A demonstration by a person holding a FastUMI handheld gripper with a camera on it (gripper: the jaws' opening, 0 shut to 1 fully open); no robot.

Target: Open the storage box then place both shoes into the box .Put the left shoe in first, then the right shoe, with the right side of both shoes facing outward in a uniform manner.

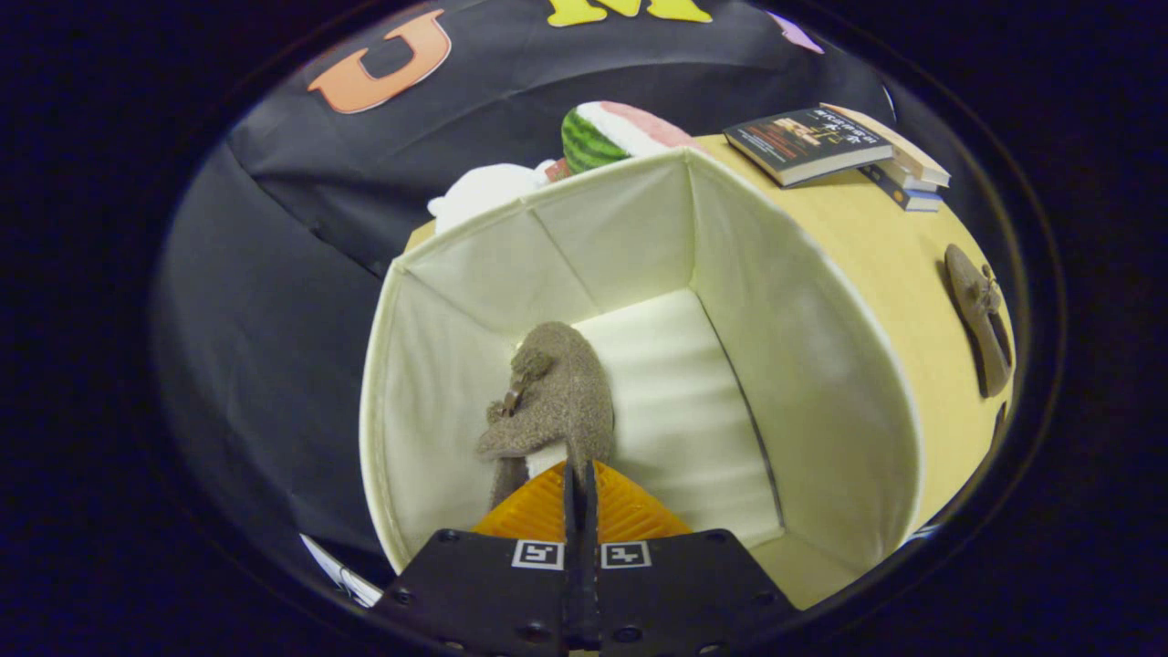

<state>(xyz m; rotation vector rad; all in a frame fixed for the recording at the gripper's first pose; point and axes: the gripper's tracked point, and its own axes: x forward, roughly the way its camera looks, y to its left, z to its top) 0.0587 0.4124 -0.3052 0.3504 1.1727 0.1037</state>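
Black cloth hangs behind a tan table [876,246], and on that table stands the open storage box [821,365], its cream fabric walls upright and its top rim fully clear. Inside, one brown fuzzy shoe [557,392] hangs low against the box's left wall, toe pointing toward the far wall, a small strap or buckle showing on its upper. The gripper [580,479] reaches down into the box from the near side, its fingers drawn together and clamped on the shoe's heel edge. To the right of the shoe the pale box floor lies bare across to the right wall, leaving wide room there. Outside the box, the second brown shoe [978,315] lies on the table well off to the right, near the table's edge. Beyond it, a stack of books [835,146] sits at the far corner. Behind the box's far wall, a watermelon-patterned soft toy [607,132] and something white [479,193] peek over the rim.
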